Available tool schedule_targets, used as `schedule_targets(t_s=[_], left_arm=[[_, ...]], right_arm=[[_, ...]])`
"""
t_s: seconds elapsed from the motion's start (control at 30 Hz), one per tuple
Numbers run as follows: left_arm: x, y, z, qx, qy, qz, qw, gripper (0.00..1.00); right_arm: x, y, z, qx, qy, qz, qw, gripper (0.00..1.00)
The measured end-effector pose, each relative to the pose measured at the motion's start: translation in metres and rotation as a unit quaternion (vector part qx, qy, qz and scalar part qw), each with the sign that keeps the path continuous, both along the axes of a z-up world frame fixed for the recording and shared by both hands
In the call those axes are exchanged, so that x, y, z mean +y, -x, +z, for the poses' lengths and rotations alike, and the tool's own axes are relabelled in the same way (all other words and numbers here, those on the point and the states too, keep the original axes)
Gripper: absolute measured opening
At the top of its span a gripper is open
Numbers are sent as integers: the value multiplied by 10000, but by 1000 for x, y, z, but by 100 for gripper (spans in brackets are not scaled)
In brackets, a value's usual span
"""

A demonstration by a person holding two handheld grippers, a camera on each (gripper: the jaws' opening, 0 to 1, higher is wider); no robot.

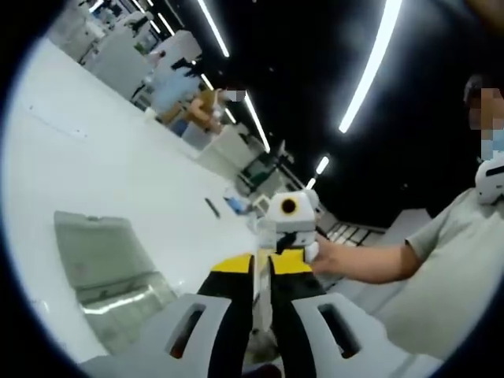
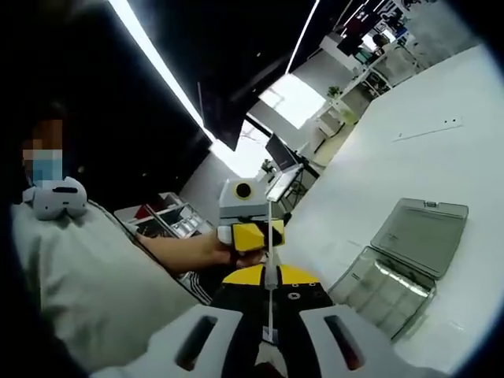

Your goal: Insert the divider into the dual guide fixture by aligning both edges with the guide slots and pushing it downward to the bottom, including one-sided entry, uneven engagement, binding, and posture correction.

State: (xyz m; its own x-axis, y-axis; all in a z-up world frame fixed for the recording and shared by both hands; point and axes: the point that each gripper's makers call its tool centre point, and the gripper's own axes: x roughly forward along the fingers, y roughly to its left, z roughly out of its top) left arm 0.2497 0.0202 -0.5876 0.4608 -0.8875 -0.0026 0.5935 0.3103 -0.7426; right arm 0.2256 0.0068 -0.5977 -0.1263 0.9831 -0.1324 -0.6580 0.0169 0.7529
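A thin whitish divider (image 1: pixel 264 303) is held edge-on in the air between both grippers. My left gripper (image 1: pixel 264 264), black jaws with yellow tips, is shut on one edge of it. The right gripper (image 1: pixel 285 236) faces it from beyond, held by a hand. In the right gripper view the divider (image 2: pixel 268 236) rises as a thin line from my right gripper (image 2: pixel 268 277), which is shut on it; the left gripper (image 2: pixel 256 235) grips its far end. A clear plastic case (image 2: pixel 402 260) with open lid lies on the white table (image 2: pixel 409 150), to the right and apart from the divider. The case (image 1: pixel 110 264) sits left in the left gripper view.
The person's forearm (image 1: pixel 362 261) and grey shirt (image 2: pixel 87 291) are close behind the grippers. The white table (image 1: pixel 118 157) stretches far beyond the case. Desks, shelves and other people stand at the room's far side, under long ceiling lights.
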Motion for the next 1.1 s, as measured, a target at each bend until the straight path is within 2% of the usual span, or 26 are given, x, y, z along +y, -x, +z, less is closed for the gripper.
schedule_targets(t_s=[0.07, 0.23, 0.5, 0.6, 0.7, 0.77, 0.87, 0.9, 1.1], left_arm=[[1, 0, -2, 13, -47, 34, 10000, 3], [2, 2, -4, 24, -49, 57, 10000, 2], [5, 1, -4, 148, 103, 138, 9997, 1], [5, 4, -5, 179, 84, 112, 9997, 2], [5, 5, -8, 243, 32, 89, 9997, 2], [6, 5, -8, 254, 44, 120, 9996, 2], [7, 4, -8, 219, 31, 166, 9996, 3], [7, 4, -8, 216, 22, 183, 9996, 3], [13, 1, -11, 144, -148, 250, 9995, 3]], right_arm=[[1, 0, -1, -43, 102, 4, 9999, 0], [3, 1, -2, 68, 261, -38, 9996, 0], [6, 2, -1, 159, 413, -155, 9989, 0], [7, 5, -2, 104, 538, -147, 9984, 0], [5, 6, -5, 222, 798, -143, 9965, 0], [6, 6, -4, 115, 875, -155, 9960, 0], [6, 4, -3, 135, 979, -206, 9949, 0], [6, 2, -4, 50, 1025, -256, 9944, 0], [5, -3, -5, 106, 1299, -436, 9905, 0]])
